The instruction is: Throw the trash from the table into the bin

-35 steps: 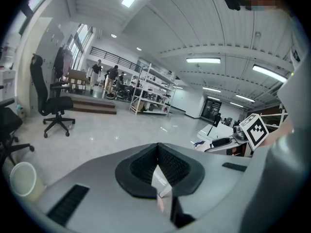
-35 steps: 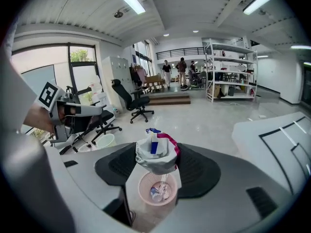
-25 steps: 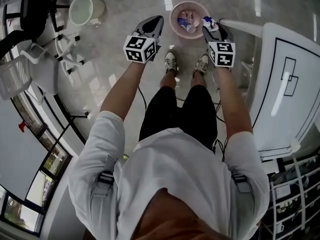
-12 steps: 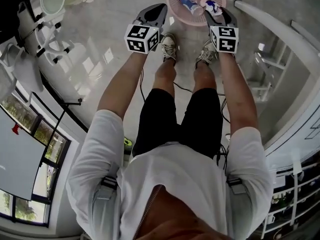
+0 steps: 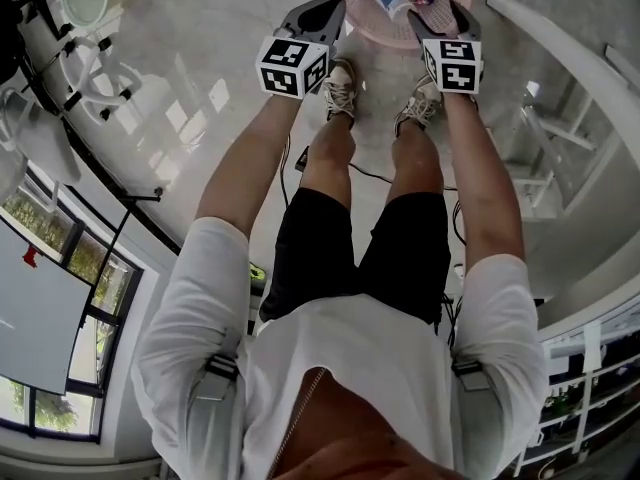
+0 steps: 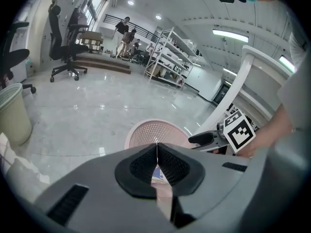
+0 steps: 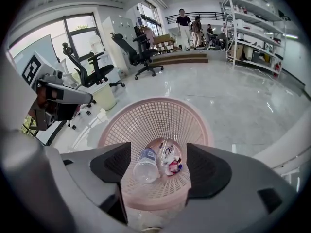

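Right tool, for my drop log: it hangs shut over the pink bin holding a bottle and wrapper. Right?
No. The right tool is open, not shut; its jaws have just been opening, nothing between them. The right gripper view shows it, over the pink bin holding a bottle and wrapper.

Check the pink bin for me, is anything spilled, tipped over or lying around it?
Nothing stands out. The pink bin stands upright on the floor, and the clear bottle and the crumpled wrapper both lie inside it at the bottom. No litter shows on the floor around it.
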Demonstrator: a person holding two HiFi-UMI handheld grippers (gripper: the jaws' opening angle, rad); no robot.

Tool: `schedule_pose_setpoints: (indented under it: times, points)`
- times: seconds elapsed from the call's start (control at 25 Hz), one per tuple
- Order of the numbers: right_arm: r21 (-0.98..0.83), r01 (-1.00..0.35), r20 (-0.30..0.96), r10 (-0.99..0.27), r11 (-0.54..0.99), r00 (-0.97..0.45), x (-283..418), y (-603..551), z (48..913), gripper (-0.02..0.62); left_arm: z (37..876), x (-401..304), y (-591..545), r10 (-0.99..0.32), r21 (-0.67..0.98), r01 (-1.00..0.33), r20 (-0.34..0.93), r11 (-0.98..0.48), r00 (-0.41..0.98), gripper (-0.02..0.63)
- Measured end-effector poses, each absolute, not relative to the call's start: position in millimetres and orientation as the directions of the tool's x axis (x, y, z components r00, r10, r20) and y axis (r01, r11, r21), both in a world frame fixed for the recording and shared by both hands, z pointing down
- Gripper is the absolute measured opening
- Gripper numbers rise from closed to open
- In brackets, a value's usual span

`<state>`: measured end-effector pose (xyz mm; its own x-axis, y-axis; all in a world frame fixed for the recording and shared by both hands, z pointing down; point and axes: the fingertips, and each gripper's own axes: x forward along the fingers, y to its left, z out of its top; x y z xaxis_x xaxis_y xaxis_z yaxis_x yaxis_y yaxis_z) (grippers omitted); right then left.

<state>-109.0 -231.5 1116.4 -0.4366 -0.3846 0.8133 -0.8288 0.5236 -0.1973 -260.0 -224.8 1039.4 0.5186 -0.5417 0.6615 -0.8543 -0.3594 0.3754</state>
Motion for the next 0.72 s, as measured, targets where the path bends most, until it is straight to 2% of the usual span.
schedule_pose_setpoints:
  times: [0.24,0.44,0.72]
  points:
    - [-0.214,-0.835,0.793,-0.410,0.506,-0.451,-102,-230,1088,0.333,1022,-260,-226,-0.548,0.368,-0.856,0.660,-0.363,0.515,0.009]
    - [-0.238,-0.852,0.753,-0.466,0.466,-0.466,-91,-246,1027,0.326,973,-256,-244,-0.570,0.351,-0.854,0.638,-0.383,0.518,0.009]
    - [-0.230,-0.865,0.667,-0.575,0.446,-0.474,-81,-264,890,0.159,858,-247,-273,-0.617,0.323,-0.838,0.569,-0.440,0.544,0.009]
